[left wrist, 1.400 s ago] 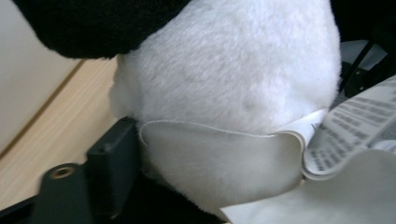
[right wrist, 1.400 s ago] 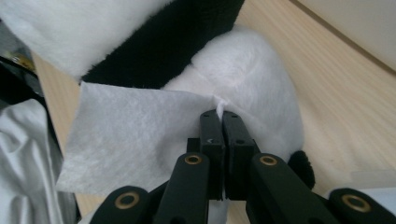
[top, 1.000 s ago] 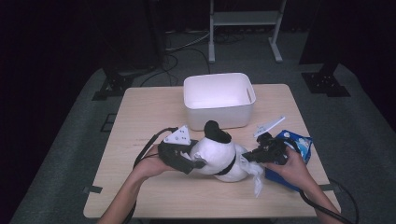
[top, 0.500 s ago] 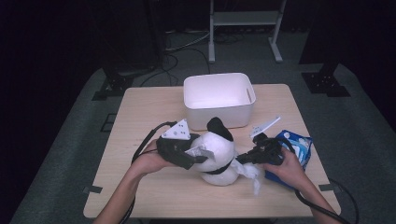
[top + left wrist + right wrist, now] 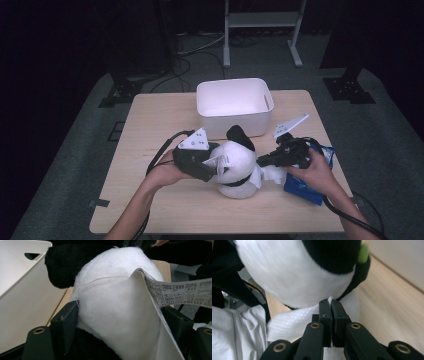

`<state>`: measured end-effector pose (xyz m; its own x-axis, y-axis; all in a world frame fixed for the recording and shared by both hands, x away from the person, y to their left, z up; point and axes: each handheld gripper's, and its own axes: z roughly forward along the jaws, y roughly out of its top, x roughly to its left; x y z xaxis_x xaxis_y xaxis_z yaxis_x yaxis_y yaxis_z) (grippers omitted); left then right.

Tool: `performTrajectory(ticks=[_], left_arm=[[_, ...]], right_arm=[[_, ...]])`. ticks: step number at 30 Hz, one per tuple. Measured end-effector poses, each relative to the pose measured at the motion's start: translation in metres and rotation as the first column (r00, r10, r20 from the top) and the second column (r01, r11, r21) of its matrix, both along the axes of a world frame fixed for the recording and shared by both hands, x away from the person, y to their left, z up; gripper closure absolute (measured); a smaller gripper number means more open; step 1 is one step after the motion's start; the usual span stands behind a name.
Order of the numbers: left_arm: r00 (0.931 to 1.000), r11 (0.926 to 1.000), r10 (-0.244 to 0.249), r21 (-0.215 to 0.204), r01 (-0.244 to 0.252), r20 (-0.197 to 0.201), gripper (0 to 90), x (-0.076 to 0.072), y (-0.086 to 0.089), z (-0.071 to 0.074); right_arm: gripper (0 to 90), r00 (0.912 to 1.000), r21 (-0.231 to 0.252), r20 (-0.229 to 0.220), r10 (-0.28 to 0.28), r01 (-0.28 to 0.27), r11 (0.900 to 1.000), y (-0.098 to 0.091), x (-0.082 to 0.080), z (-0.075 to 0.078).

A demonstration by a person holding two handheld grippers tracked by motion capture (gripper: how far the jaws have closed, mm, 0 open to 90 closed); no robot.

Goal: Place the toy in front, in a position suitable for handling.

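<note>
A black-and-white plush panda (image 5: 239, 165) sits in the middle of the table, near the front. My left gripper (image 5: 214, 167) comes in from the left and is shut on its white body (image 5: 117, 302), one jaw pressing each side. A printed label (image 5: 175, 292) sticks out from the plush. My right gripper (image 5: 261, 161) is shut on a white cloth (image 5: 271, 174). In the right gripper view the jaws (image 5: 330, 305) pinch the cloth (image 5: 292, 322) tight, just under the plush (image 5: 294, 272).
A white bin (image 5: 234, 102) stands right behind the plush, and its wall (image 5: 20, 290) is close on the left in the left gripper view. A blue packet (image 5: 306, 189) lies under the right hand near the table's right edge.
My right gripper has risen a little, and the cloth that hung below it is now drawn up against the plush. The left gripper keeps its hold; the plush has barely shifted.
</note>
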<state>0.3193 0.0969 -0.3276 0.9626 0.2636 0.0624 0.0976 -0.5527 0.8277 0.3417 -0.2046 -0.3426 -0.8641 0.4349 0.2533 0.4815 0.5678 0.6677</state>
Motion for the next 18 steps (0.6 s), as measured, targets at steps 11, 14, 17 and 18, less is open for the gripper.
performTrajectory(ticks=[11,14,17,18], left_arm=[[0.9998,0.9997,-0.017,0.019,0.017,0.012,23.2,0.0,-0.011,0.004],[0.9997,0.9995,-0.018,0.026,0.018,0.015,23.2,0.0,-0.012,0.005],[0.9998,0.9994,-0.017,0.03,0.016,0.011,23.2,0.001,-0.014,0.006],[0.9998,0.9993,-0.018,0.032,0.017,0.011,23.2,0.001,-0.015,0.006]], right_arm=[[87.5,0.997,0.0,0.077,0.004,-0.004,1.0,0.005,-0.001,0.046],[87.5,0.9958,-0.008,0.088,0.023,-0.022,0.9997,0.014,-0.001,0.055],[87.5,0.9948,-0.018,0.094,0.038,-0.037,0.9992,0.021,0.0,0.06],[87.5,0.9945,-0.018,0.096,0.042,-0.041,0.999,0.023,0.0,0.062]])
